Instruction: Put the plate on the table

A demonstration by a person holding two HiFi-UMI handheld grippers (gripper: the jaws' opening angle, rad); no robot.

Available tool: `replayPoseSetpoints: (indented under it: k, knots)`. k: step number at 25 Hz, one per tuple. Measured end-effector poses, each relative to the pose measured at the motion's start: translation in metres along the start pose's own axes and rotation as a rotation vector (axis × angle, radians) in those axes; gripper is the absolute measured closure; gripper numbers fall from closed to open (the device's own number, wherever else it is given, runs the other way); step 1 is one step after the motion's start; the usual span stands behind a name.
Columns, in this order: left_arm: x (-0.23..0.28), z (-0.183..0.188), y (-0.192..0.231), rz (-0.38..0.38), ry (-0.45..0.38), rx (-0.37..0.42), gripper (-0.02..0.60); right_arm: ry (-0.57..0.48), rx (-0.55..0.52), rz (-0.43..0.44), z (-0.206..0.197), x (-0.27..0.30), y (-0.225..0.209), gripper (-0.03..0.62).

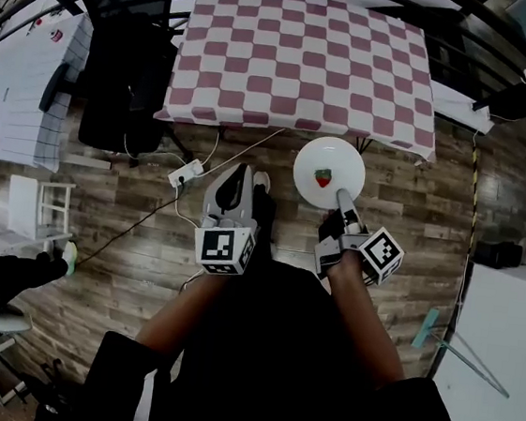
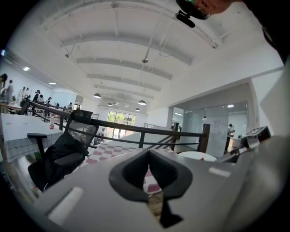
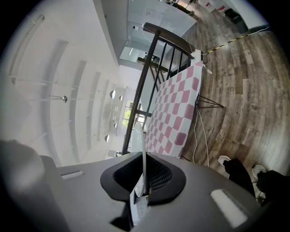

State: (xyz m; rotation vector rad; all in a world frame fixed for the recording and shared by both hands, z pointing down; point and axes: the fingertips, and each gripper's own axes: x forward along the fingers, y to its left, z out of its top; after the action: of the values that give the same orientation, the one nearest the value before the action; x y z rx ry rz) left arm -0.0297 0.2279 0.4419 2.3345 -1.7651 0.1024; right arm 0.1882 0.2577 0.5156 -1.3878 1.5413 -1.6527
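Observation:
My right gripper is shut on the near rim of a round white plate, which carries a small red and green piece. The plate hangs over the wooden floor just short of the table, which is covered in a pink-and-white check cloth. In the right gripper view the plate shows edge-on between the pads of the right gripper, with the table ahead. My left gripper is beside it on the left, shut and holding nothing. The left gripper faces the table; the plate shows at its right.
A black office chair stands at the table's left corner. A power strip with cables lies on the floor before the table. A dark railing runs behind the table. A white counter is at the right, with a mop beside it.

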Motion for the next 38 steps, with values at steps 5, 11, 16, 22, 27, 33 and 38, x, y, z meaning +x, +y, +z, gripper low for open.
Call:
replayPoseSetpoints:
  k: [5, 11, 16, 22, 27, 33, 38]
  knots:
    - [0.039, 0.018, 0.016, 0.005, -0.037, 0.009, 0.572, 0.008, -0.005, 0.000, 0.015, 0.030, 0.010, 0.579]
    - [0.081, 0.029, 0.022, -0.019, -0.028, 0.025, 0.572, 0.032, -0.016, 0.007, 0.026, 0.072, 0.037, 0.579]
    - [0.118, 0.028, 0.023, -0.075, -0.004, -0.035, 0.572, 0.044, -0.022, 0.000, 0.038, 0.104, 0.054, 0.579]
    - [0.158, 0.042, 0.031, -0.126, -0.013, 0.010, 0.572, 0.047, 0.007, 0.003, 0.046, 0.148, 0.072, 0.580]
    - [0.193, 0.049, 0.038, -0.154, -0.021, 0.034, 0.572, 0.049, 0.047, -0.012, 0.058, 0.183, 0.072, 0.579]
    - [0.232, 0.059, 0.043, -0.221, -0.014, 0.080, 0.572, 0.016, 0.069, 0.006, 0.078, 0.215, 0.078, 0.579]
    - [0.259, 0.055, 0.062, -0.219, 0.023, 0.084, 0.572, -0.003, 0.093, 0.029, 0.090, 0.236, 0.081, 0.579]
